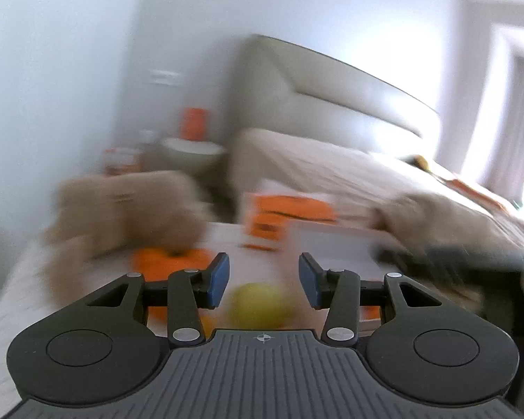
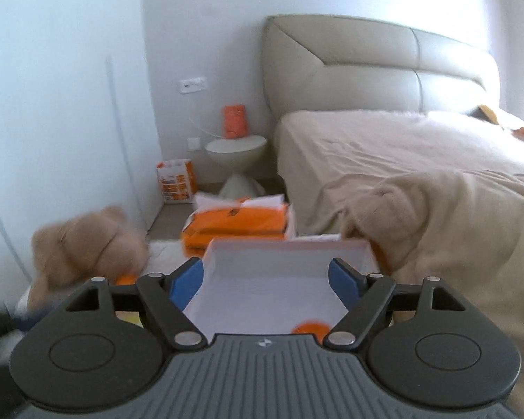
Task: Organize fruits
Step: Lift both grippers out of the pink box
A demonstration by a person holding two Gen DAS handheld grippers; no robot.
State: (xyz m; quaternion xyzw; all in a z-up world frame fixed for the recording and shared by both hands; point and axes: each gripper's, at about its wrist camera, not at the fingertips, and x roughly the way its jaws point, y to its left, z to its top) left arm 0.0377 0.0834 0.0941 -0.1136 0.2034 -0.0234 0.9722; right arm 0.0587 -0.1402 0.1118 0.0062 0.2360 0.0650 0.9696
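In the left wrist view, blurred by motion, my left gripper (image 1: pixel 264 281) is open and empty above a yellow-green fruit (image 1: pixel 258 305) that lies between and below its blue pads. An orange fruit or plate (image 1: pixel 171 262) lies to its left. In the right wrist view my right gripper (image 2: pixel 266 284) is open and empty over a white open box (image 2: pixel 279 279). An orange fruit (image 2: pixel 311 330) lies at the box's near edge, partly hidden by the gripper body. Another orange fruit (image 2: pixel 126 279) shows at the left by the teddy bear.
A brown teddy bear (image 2: pixel 84 248) sits at the left on the white surface. Orange packages (image 2: pixel 237 225) lie beyond the box. A beige bed (image 2: pixel 401 160) with a blanket fills the right. A round side table (image 2: pixel 235 150) stands by the wall.
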